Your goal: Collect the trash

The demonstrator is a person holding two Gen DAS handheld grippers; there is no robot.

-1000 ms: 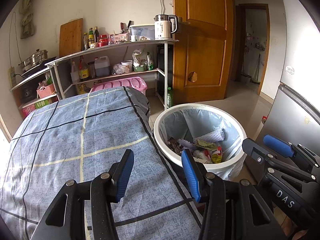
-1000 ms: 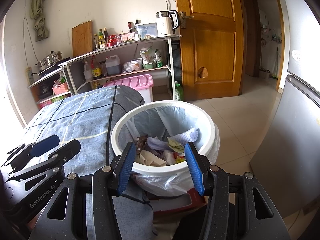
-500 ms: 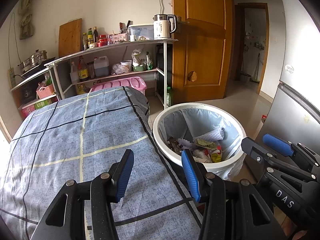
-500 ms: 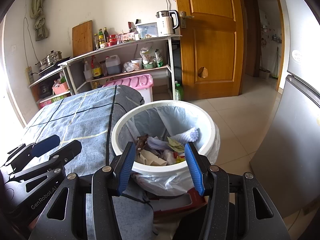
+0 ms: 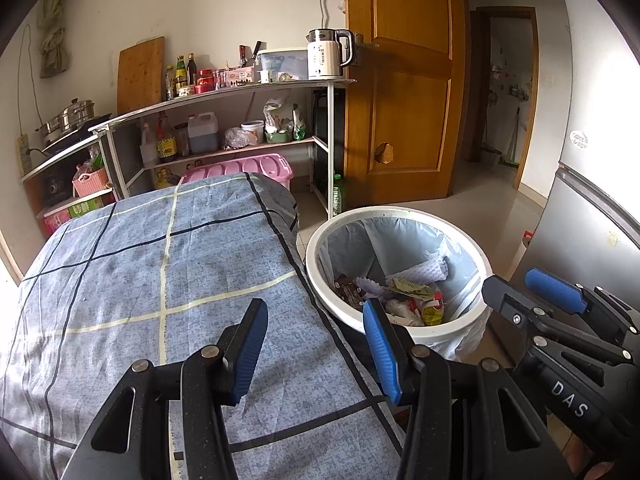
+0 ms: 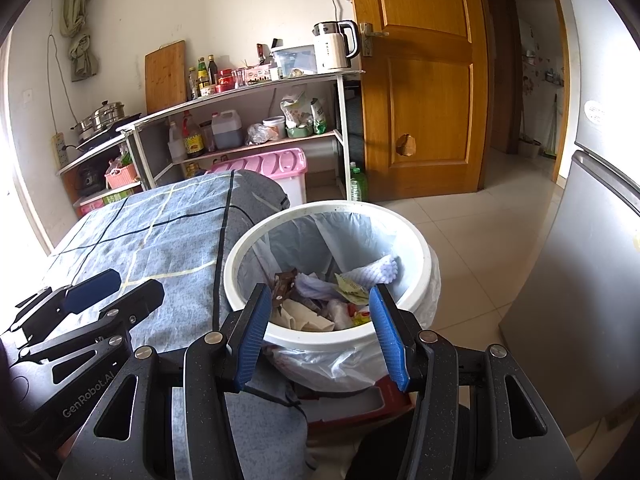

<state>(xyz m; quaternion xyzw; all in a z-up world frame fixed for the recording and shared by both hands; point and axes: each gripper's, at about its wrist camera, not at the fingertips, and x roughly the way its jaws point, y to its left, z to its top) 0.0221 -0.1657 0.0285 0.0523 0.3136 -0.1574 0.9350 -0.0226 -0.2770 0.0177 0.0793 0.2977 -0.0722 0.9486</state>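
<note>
A white trash bin lined with a pale plastic bag stands beside the table. Wrappers and crumpled paper lie in its bottom. My left gripper hovers open over the table's right edge, nothing between its blue pads. My right gripper is open just in front of the bin's near rim, empty too. Each gripper shows in the other's view, the right gripper at the right and the left gripper at the left.
A table under a blue checked cloth fills the left. Behind it stand metal shelves with bottles, a kettle and a pink box. A wooden door is at the back, a grey fridge at the right.
</note>
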